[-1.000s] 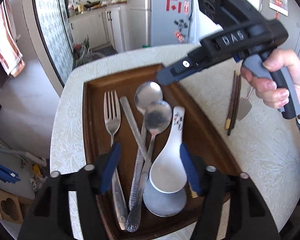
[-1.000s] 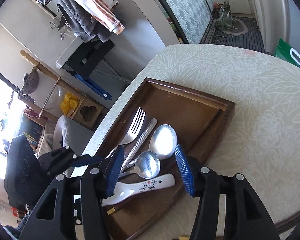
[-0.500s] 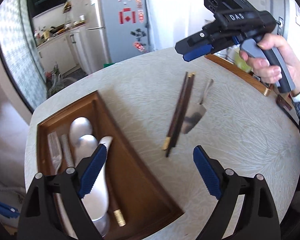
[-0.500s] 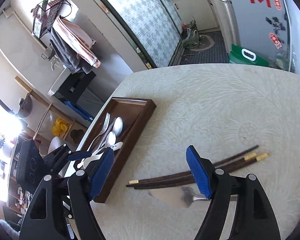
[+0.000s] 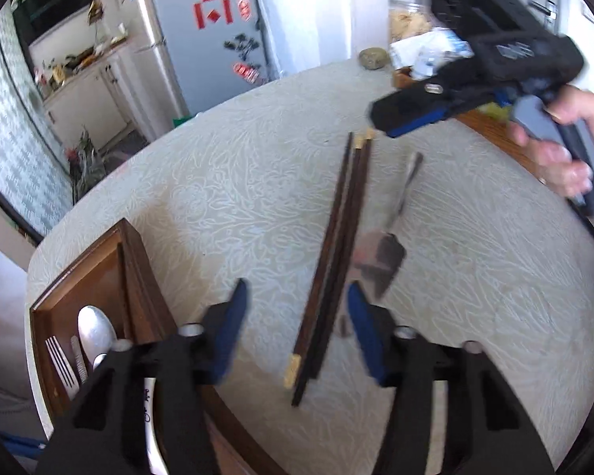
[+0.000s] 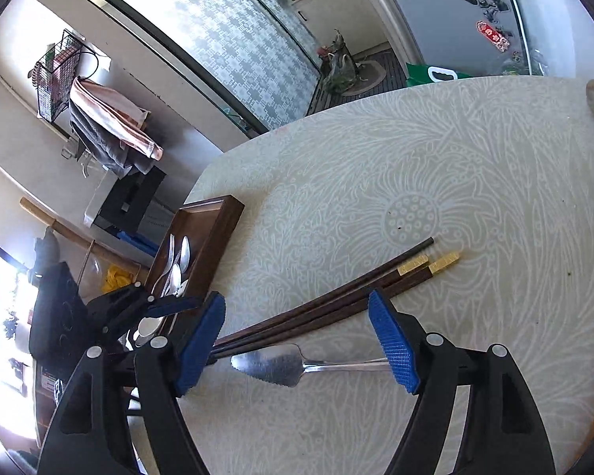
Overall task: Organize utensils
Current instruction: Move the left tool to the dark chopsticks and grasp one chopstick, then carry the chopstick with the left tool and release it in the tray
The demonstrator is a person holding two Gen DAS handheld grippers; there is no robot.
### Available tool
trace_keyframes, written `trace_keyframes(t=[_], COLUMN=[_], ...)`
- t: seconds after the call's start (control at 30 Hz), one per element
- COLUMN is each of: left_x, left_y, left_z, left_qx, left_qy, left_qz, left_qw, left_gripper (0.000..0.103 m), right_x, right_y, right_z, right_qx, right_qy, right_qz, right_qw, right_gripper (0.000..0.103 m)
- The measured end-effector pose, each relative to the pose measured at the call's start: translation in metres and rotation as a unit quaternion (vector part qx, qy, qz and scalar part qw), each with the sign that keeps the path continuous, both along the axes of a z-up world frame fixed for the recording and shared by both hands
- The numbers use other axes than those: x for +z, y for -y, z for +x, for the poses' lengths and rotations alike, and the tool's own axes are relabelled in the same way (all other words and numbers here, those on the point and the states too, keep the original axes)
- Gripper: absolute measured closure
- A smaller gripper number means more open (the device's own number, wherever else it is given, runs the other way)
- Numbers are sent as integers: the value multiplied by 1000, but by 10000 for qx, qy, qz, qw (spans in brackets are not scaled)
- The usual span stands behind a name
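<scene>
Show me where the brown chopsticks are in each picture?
Left wrist view: the chopsticks run up the middle of the picture, near ends between the left gripper fingers.
Right wrist view: the chopsticks slant from lower left to right of centre.
Shared landmark: the small metal server lying beside them.

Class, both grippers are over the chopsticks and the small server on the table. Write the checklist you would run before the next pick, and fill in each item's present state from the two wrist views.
1. Chopsticks lie between the left gripper's closing jaws, pads not yet on them: ok.
2. Right gripper is open wide, nothing held: ok.
3. Metal server lies apart from the chopsticks: cannot tell, they sit very close.
4. Wooden tray has free room at its far end: ok.
5. The two grippers are clear of each other: ok.
</scene>
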State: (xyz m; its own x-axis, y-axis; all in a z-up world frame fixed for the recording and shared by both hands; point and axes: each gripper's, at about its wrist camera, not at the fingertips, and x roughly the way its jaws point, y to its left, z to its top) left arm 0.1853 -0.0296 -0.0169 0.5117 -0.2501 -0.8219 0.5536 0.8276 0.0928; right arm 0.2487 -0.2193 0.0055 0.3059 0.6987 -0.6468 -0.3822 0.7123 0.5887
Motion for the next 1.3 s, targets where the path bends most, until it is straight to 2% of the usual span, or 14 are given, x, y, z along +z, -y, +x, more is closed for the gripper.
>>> trace_keyframes(t=[0.1, 0.17, 0.37, 0.43, 0.77, 0.97, 1.0, 1.03, 1.13, 1.23, 1.3], left_x=[-11, -18, -17, -19, -19, -24, -24, -24, -25, -25, -25], left_y=[2, 3, 2, 6, 17, 24, 24, 25, 32, 38, 37], left_z=[17, 21, 23, 19, 25, 30, 29, 28, 24, 18, 17], left_qx=[30, 1, -146, -189, -311, -473, -469, -495, -559, -560, -545], left_qy=[-279, -289, -387, -203, -115, -261, -261, -291, -263, -121, -111], left_qz=[-59, -1, -206, -5, 146, 274, 280, 243, 272, 437, 385], left_qw=[9996, 9996, 9989, 9996, 9993, 9982, 9982, 9981, 9977, 9974, 9977], left_gripper=[65, 67, 69, 69, 69, 69, 72, 81, 94, 97, 97], right_x=[0, -2, -5, -6, -6, -5, -5, -5, -7, -8, -9], right_y=[1, 2, 4, 4, 8, 9, 9, 9, 11, 15, 16], right_z=[-1, -1, 1, 2, 2, 3, 3, 3, 4, 5, 6], right_qx=[26, 41, 42, 36, -10, -24, -28, -30, -70, -148, -202], right_qy=[19, 22, -9, -21, -23, -23, -24, -28, -53, -100, -137], right_qz=[40, 32, 8, -1, 25, 44, 45, 47, 52, 134, 240], right_qw=[10000, 10000, 10000, 10000, 10000, 10000, 10000, 10000, 9999, 9997, 9994], right_gripper=[27, 27, 27, 27, 27, 27, 27, 27, 27, 27, 27])
